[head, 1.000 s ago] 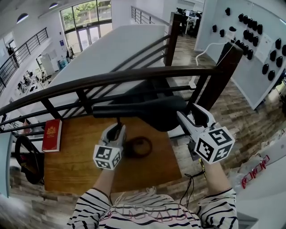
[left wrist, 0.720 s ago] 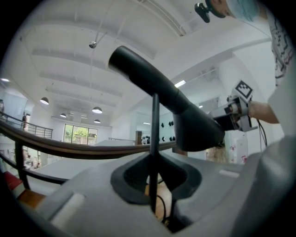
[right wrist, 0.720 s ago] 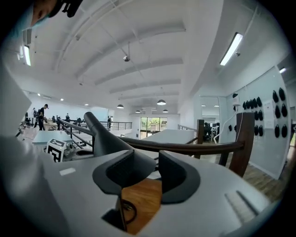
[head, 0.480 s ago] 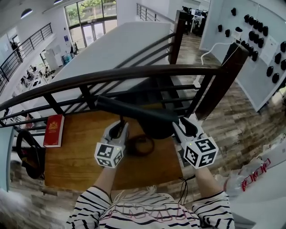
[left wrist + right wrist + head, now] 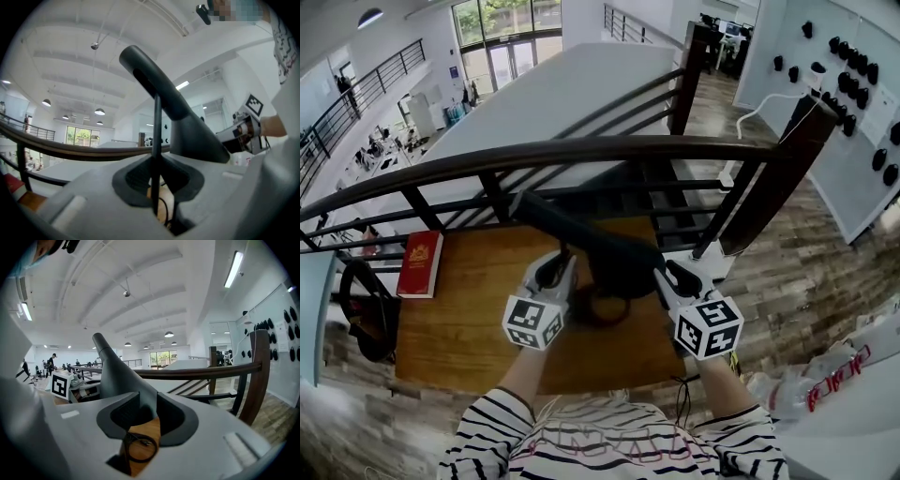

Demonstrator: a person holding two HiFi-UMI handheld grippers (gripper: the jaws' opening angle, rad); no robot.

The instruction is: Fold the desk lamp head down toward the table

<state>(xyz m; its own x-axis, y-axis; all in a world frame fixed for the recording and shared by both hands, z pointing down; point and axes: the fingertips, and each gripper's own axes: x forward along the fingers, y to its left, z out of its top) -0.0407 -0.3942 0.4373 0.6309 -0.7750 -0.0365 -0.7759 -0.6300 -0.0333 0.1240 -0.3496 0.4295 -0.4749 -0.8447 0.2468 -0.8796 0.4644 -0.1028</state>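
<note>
One desk lamp [image 5: 614,267] stands on the one wooden counter [image 5: 459,319], its ring base [image 5: 139,446] flat on the wood; its black lamp head [image 5: 572,228] slants above it. Of the two grippers, the left gripper [image 5: 555,269] is clamped on the thin stem [image 5: 156,154]; the right gripper [image 5: 668,277], jaws just closing, pinches the head's wide end; one red book [image 5: 420,264] lies at the counter's left edge.

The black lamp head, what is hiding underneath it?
Under the long black lamp head lies the brown wooden table, with a dark ring on it. In the head view the lamp head covers part of that ring and where the thin black stem stands.
</note>
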